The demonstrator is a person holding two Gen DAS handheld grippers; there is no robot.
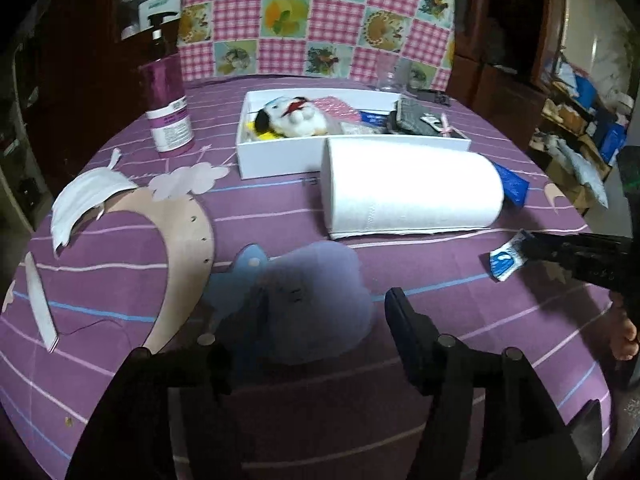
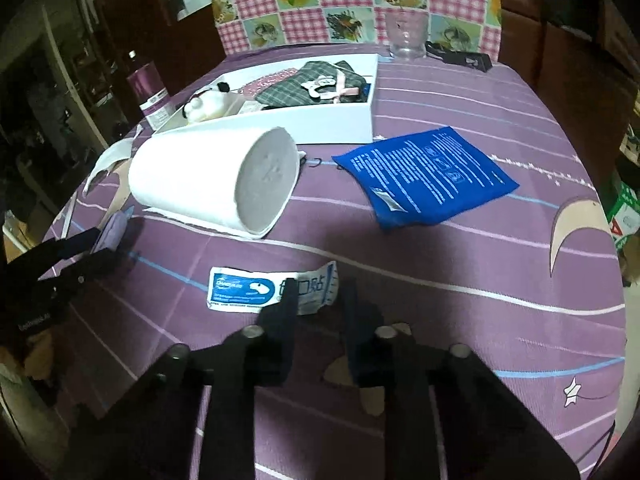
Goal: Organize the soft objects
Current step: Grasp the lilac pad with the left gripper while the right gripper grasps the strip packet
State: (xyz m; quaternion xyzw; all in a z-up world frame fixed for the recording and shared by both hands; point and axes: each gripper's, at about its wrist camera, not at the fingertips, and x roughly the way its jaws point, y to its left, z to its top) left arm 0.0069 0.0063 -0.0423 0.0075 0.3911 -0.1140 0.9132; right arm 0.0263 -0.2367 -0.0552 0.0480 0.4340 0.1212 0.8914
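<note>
Left claw [image 1: 328, 312] astride purple pad [image 1: 316, 304]

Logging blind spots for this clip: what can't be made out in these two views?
- Blue pack: left wrist view, mostly hidden behind the paper roll.
- White box contents: both views, items overlap; lower ones are covered.
- Sachet small print: right wrist view, too small to read; the right claw covers part of it.
- Purple soft item: left wrist view, blurred between the left claw fingers; contact unclear.

One paper roll [image 1: 412, 188], one white box [image 1: 280, 156], two bottles [image 1: 168, 108].
</note>
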